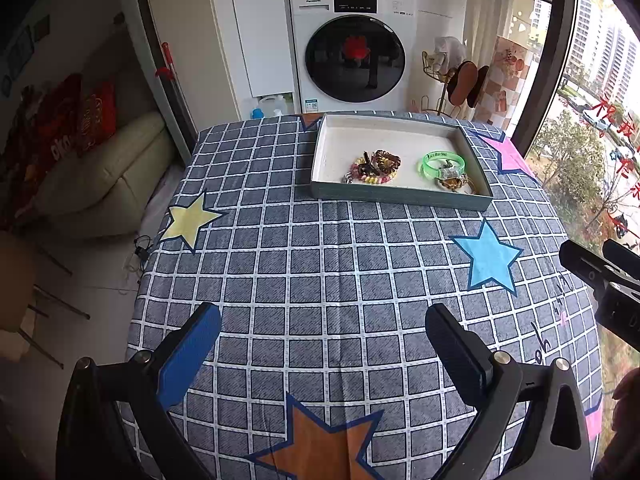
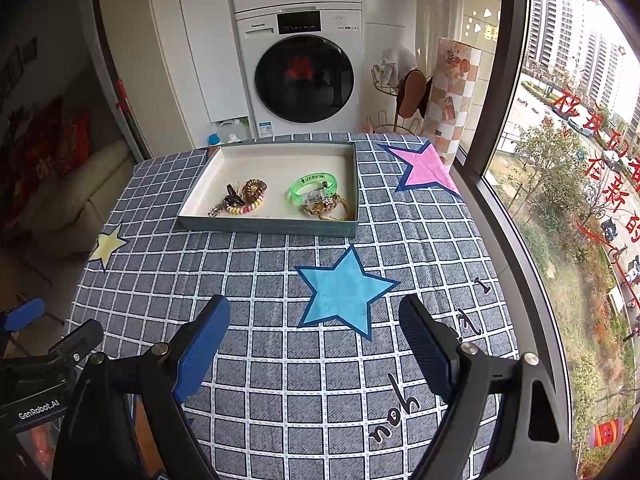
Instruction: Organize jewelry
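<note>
1. Left wrist view. The left gripper (image 1: 322, 344) stands wide at 6 o'clock with nothing between its blue-padded fingers (image 1: 188, 356), above the grey-blue checked tablecloth with coloured stars (image 1: 320, 264). Part of the right gripper (image 1: 600, 272) enters at 3 o'clock, cut off by the frame edge.
2. The shallow rectangular grey tray with a cream floor (image 1: 400, 198) lies at 12 o'clock, well apart from both grippers. Inside it, a tangle of spiral hair ties and a dark clip (image 1: 374, 168) sits left; individual pieces overlap and are hard to separate. A translucent green bangle (image 1: 442, 162) sits right, touching a braided brown bracelet (image 1: 456, 182) partly hidden by the tray wall.
3. Room: a white front-loading washing machine (image 1: 354, 44) at 12 o'clock, a cream sofa (image 1: 108, 172) at 9 o'clock, a window (image 1: 592, 120) at 2 o'clock.
4. Right wrist view. The right gripper (image 2: 314, 344) is spread wide and empty at 6 o'clock; the left gripper (image 2: 48, 344) shows at 8 o'clock, its jaws only partly visible.
5. The tray (image 2: 268, 226) lies at 12 o'clock with the bangle (image 2: 316, 184) right, hair ties (image 2: 242, 198) left.
</note>
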